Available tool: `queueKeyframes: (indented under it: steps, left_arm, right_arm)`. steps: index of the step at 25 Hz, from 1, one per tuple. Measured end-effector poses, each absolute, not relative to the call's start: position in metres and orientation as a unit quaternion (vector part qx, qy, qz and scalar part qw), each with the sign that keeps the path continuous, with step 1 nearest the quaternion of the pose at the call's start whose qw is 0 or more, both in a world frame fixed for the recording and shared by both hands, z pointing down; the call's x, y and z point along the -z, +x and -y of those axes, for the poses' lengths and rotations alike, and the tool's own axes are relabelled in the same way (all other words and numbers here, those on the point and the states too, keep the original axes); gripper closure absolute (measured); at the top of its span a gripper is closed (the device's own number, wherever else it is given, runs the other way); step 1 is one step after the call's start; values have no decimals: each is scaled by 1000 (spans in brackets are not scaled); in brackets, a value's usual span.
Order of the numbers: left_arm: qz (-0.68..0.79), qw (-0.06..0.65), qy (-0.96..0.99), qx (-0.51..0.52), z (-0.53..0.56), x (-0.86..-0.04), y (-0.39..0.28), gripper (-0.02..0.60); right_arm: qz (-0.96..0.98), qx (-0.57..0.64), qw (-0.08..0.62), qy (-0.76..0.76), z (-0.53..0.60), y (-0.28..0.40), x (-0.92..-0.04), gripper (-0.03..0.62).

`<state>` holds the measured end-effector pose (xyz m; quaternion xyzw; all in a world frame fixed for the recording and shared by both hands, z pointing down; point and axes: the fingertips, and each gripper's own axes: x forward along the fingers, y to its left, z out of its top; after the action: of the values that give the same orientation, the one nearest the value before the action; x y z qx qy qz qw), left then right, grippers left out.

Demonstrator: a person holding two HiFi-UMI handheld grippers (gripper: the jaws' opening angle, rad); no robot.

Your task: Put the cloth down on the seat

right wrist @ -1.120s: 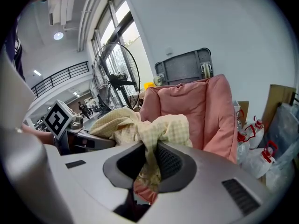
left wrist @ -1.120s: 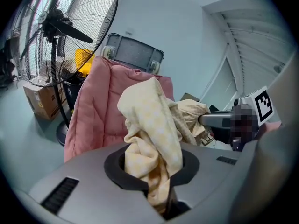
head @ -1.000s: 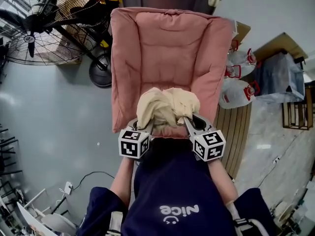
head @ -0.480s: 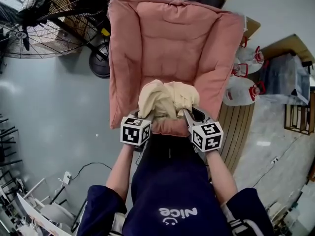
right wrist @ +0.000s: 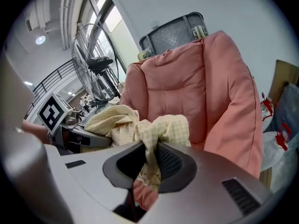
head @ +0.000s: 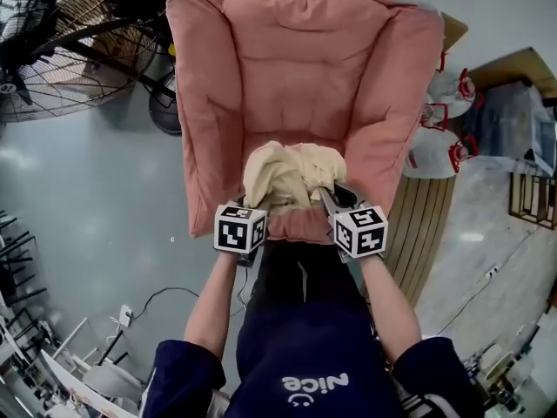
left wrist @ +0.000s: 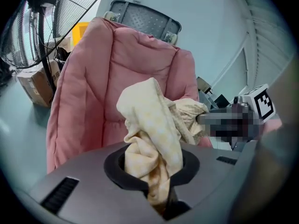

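The crumpled pale-yellow checked cloth is held bunched over the near edge of the pink quilted armchair seat. It is clamped at its left by the left claw and at its right by the right claw. It should be carried farther in and lowered until slack, and both claws should then be released together. Whether the cloth touches the cushion cannot be told, since the seat beneath it is covered.

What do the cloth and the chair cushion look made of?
Cloth: thin woven fabric, probably cotton, matte pale yellow. A fine check weave shows in the right gripper view, and it bunches into soft folds.
Chair cushion: padded pink textile, matte, with stitched quilting seams and puffy panels. The fibre type can't be told.
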<state>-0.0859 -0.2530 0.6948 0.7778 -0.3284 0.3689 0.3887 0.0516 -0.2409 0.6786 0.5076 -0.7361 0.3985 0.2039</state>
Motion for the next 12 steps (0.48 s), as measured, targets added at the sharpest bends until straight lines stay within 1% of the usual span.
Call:
queueKeyframes:
  steps: [12]
  left_arm:
    - [316, 417, 752, -401, 277, -789, -86, 495]
  right_arm:
    - [705, -444, 228, 504, 258, 55, -771, 510]
